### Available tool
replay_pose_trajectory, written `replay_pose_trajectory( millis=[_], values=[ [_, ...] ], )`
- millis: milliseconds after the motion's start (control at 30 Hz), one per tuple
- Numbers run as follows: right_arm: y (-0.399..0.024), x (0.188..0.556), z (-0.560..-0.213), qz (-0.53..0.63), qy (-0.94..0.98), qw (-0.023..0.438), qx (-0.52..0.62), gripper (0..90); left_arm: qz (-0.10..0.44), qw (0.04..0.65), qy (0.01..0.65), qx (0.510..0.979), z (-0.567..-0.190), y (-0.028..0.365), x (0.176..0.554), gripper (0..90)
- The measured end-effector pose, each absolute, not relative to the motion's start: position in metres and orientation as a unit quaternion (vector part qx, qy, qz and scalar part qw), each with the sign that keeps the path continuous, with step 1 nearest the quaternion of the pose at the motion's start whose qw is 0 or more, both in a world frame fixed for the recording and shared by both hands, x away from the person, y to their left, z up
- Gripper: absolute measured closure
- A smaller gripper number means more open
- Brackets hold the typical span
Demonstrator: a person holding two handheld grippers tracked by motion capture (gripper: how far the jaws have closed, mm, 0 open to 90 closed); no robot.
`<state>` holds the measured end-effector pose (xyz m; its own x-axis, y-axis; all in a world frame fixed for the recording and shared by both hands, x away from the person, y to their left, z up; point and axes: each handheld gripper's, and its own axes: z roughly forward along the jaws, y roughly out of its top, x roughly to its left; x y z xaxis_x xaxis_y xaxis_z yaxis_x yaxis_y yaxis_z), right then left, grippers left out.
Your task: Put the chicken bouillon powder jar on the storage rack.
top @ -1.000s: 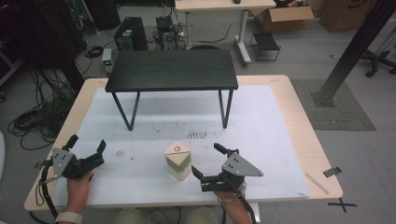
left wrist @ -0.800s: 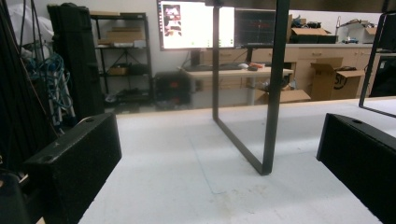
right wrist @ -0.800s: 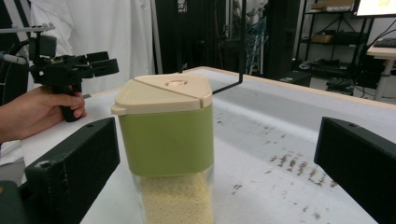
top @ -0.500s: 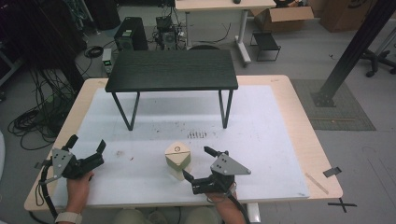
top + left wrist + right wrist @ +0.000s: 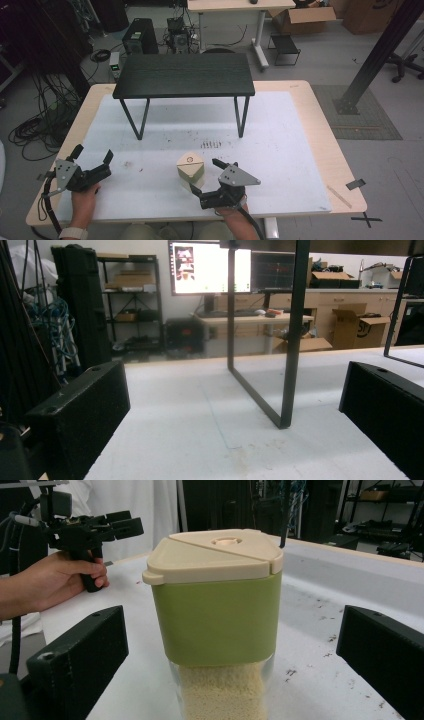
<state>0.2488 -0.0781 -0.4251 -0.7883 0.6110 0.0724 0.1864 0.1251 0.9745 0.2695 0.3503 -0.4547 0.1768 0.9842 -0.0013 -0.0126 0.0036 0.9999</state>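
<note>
1. You are holding the left claw (image 5: 92, 156) low over the near left part of the white-topped, wood-edged bench (image 5: 280, 150), your left hand (image 5: 84, 200) wrapped around its handle. Its jaws are standing wide apart with nothing between them, pointing toward the far side of the bench.
2. In the left gripper view, those two black jaws are framing bare white bench surface and one thin black metal leg of the small black side table (image 5: 292, 335), which is standing well ahead of the claw.
3. That small black table (image 5: 184, 75) is standing on the far middle of the bench, its dark rectangular top raised on thin legs.
4. The squat container with a beige three-cornered lid, a green band and a clear base (image 5: 190, 168) is sitting upright on the bench, near the front and about midway between your two claws. In the right gripper view, pale grains are showing through the clear lower part (image 5: 222, 692).
5. You are aiming the right claw (image 5: 205, 176) at the container from its right side. Its jaws are spread wide, one to each side of the container, and neither is touching it. Your left hand and claw are showing farther off in that view.
</note>
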Motion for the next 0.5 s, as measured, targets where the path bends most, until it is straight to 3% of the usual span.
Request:
replay_pose_trajectory(
  millis=[500],
  values=[
    [-0.064, 0.256, -0.431, 0.577, 0.749, 0.165, 0.280, 0.0, 0.456, 0.549, 0.451, 0.536, -0.455, 0.351, 0.269, 0.2]
  ],
)
